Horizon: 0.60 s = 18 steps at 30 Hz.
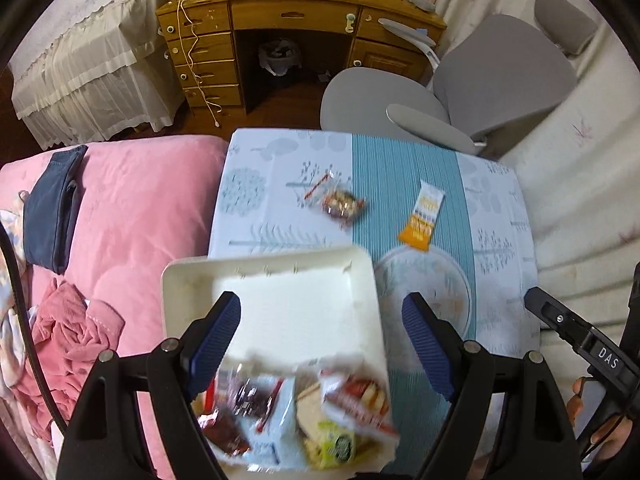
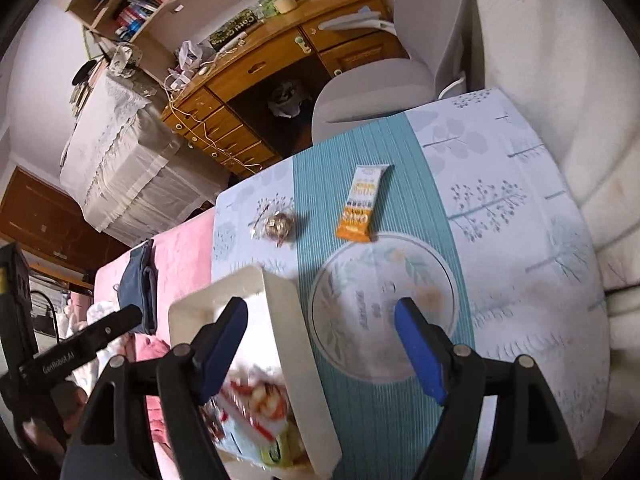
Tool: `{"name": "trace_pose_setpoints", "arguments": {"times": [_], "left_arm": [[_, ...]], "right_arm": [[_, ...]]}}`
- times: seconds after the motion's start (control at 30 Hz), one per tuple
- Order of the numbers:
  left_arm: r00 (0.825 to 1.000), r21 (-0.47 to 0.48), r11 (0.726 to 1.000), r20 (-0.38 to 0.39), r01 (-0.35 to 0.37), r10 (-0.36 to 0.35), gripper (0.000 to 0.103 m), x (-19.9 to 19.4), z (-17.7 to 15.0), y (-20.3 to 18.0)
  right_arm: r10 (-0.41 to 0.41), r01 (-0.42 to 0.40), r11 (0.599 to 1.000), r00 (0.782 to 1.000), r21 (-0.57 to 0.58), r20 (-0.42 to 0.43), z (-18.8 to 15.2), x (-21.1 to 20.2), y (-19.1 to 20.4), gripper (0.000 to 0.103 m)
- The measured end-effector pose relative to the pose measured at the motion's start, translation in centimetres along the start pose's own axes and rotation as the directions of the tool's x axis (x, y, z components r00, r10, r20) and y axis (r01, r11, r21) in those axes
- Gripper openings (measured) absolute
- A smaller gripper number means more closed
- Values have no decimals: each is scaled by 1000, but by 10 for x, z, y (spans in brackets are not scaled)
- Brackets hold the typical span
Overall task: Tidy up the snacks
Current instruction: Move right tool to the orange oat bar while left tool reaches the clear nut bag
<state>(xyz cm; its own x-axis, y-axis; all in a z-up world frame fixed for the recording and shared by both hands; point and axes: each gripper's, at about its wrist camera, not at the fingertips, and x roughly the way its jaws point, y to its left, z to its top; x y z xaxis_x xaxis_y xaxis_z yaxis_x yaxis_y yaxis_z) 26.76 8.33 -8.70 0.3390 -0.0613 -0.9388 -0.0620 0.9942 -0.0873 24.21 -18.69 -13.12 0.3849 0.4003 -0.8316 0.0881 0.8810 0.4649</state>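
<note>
**Both tongs spread and empty over the snack box**

In the left wrist view the left tongs (image 1: 322, 340) fill the bottom of the frame, blue pads set wide apart with nothing pinched between them. Beneath them, at lower centre, sits the white box (image 1: 272, 280), whose near end holds a blurred heap of snack packets (image 1: 296, 412); the pads hang above it and do not visibly touch it. At the lower right edge the other tool's black body appears, with a hand (image 1: 588, 412) on it.

In the right wrist view the right tongs (image 2: 322, 344) are likewise spread, gripping nothing. Their left pad lies over the box (image 2: 280, 320) in the picture, their right pad over a round printed motif on the bench cloth (image 2: 520, 208).

Further up, on the pale blue and teal cloth of the bench, two snacks lie loose and apart: a clear wrapped snack (image 1: 340, 204) left of centre and an orange-and-white bar (image 1: 424, 220) to its right, on the teal stripe.

Left of the bench lies a pink bedcover (image 1: 140, 208) with a folded dark blue garment (image 1: 52, 208) at the left edge. Beyond, a grey office chair (image 1: 460, 92) stands at upper right, and a cluttered wooden desk (image 1: 288, 20) with drawers crosses the top.
</note>
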Motion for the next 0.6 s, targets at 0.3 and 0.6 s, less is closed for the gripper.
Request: {"name": "trace_pose_setpoints", "arguments": {"times": [0.3,0.6], "left_arm": [[1000,-64,998,-23,14,-15,82,52,68,-30],[992,-161,986,-129,-34,13,82,138,109,-42]], "right_arm": [[-1,4,999,998,36,-69,63,68,-10,76],[-22,29,997,994,69,-104,75,141,-27,76]]}}
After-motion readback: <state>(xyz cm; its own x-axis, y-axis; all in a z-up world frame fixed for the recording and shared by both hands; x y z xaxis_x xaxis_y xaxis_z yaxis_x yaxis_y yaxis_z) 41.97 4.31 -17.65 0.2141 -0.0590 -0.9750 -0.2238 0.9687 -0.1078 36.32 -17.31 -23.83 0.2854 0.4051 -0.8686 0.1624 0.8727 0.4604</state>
